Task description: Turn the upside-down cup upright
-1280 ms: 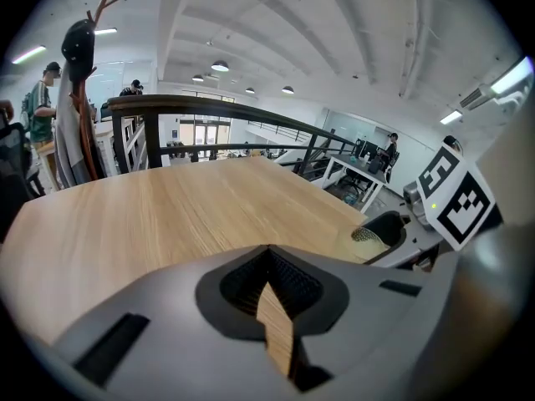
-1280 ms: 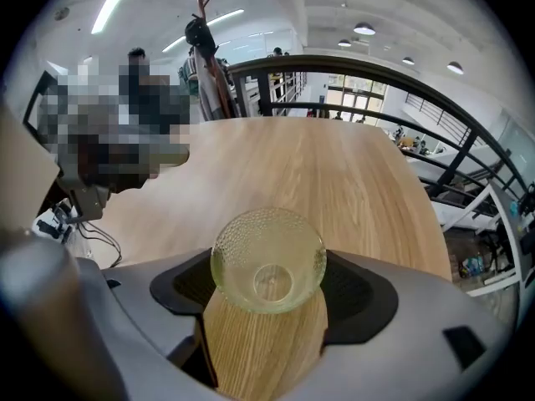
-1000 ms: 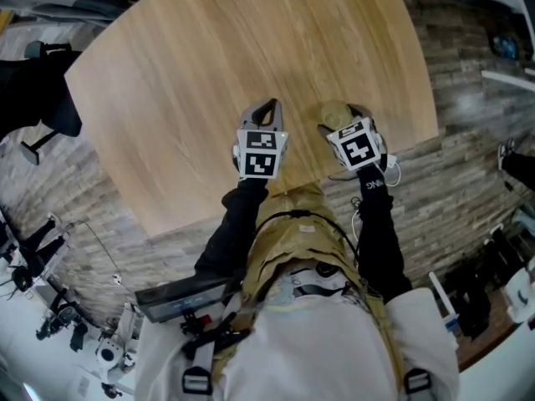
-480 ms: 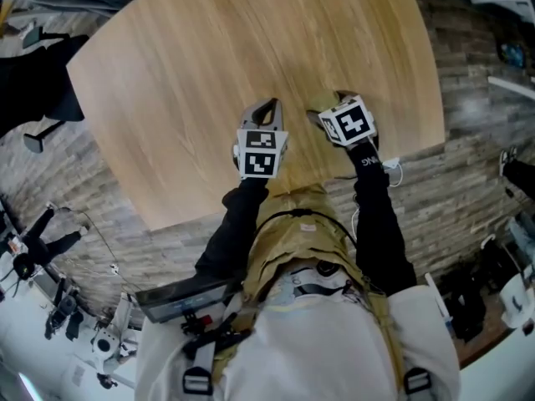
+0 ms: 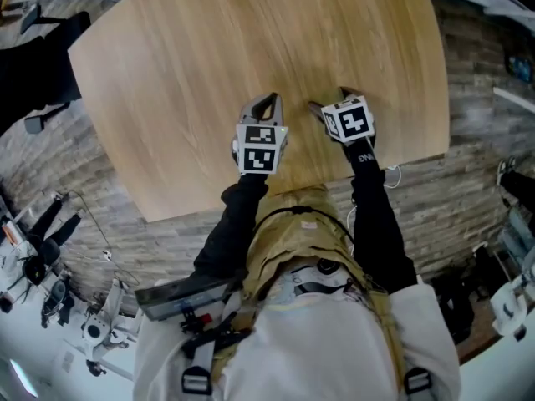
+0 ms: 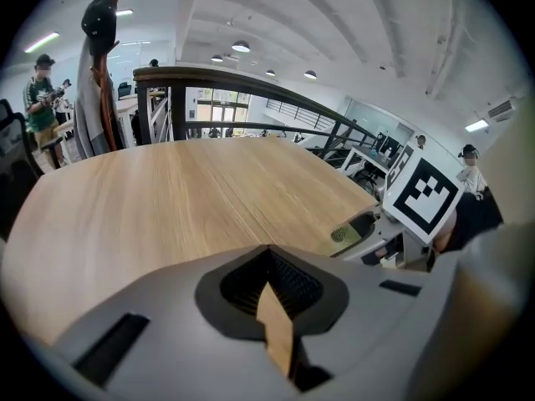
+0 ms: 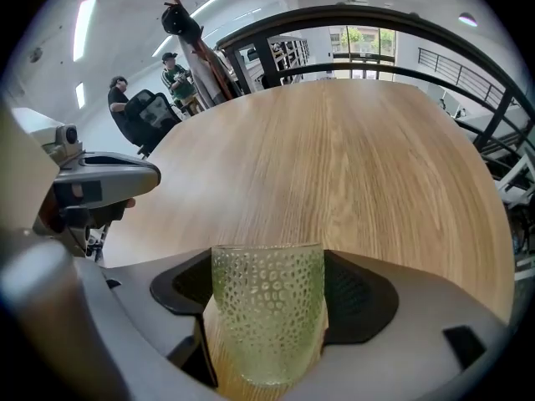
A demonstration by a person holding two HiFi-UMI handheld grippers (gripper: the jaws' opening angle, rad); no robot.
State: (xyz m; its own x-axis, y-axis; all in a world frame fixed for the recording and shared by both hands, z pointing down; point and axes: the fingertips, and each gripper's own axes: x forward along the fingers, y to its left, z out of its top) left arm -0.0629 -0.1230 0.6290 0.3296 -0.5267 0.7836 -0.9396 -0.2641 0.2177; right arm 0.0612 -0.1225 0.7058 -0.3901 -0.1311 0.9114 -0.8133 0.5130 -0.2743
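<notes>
From the head view, both tongs sat over the near edge of the round wooden table [image 5: 251,40]. The left gripper [image 5: 266,103] was parked beside the right gripper [image 5: 328,101], near it but apart, which looked to me like staying out of the way. From up there I couldn't make out what the right one held.

In the left gripper view, its jaws were clenched together on nothing, with only bare tabletop beyond them. Off to the side you could catch a bit of the green cup [image 6: 343,235] poking out of the other tong.

The right gripper view made it clear: that tong was clamped on the dimpled green glass cup, one jaw on each side of its wall. Squeezing the sides made sense, since that's what lets you roll the wrist and flip it. The wider end pointed up and the cup narrowed toward the bottom, so I'd guess it was upright or nearly so. I couldn't tell whether it was touching the wood.
</notes>
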